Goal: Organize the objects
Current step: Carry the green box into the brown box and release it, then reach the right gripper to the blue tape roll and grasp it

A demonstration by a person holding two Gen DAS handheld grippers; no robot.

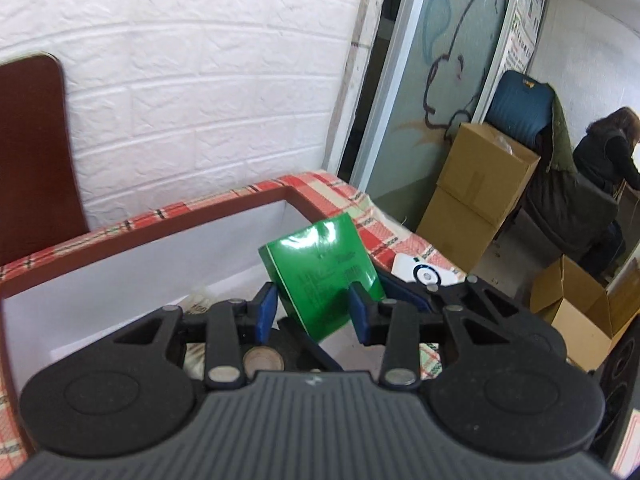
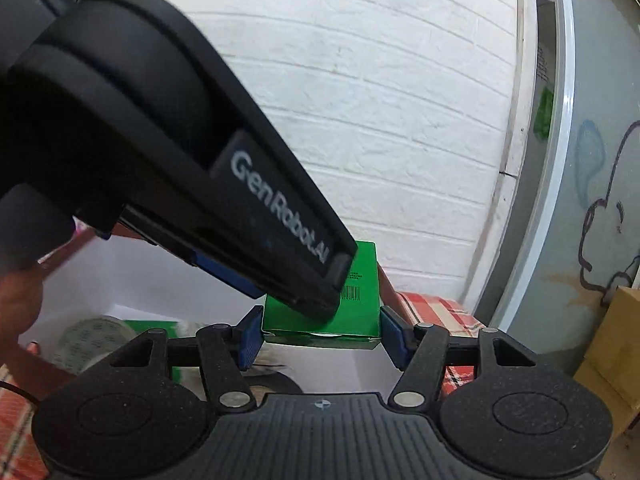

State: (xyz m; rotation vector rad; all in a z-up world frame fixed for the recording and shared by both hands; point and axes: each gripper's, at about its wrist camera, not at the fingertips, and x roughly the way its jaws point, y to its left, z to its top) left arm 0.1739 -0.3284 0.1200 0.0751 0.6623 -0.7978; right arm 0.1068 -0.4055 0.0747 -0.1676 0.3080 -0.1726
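Observation:
A flat green box (image 1: pixel 326 272) is held in the air above a white bin with a brown rim (image 1: pixel 132 228). My left gripper (image 1: pixel 314 310) grips it across its thin sides, its blue pads (image 1: pixel 266 312) against it. In the right wrist view the same green box (image 2: pixel 352 312) sits between the blue pads (image 2: pixel 250 338) of my right gripper (image 2: pixel 320 338), which touch its two edges. The black body of the left gripper (image 2: pixel 168 152) crosses that view and hides the box's upper left. The right gripper also shows behind the box in the left wrist view (image 1: pixel 420 296).
The bin holds a tape roll (image 2: pixel 92 340), a dark roll (image 1: pixel 260 356) and other small items. It stands on a red plaid cloth (image 1: pixel 384 232). A white device (image 1: pixel 424 274) lies on the cloth. Cardboard boxes (image 1: pixel 476 184), a chair and a seated person (image 1: pixel 608 148) are at the right.

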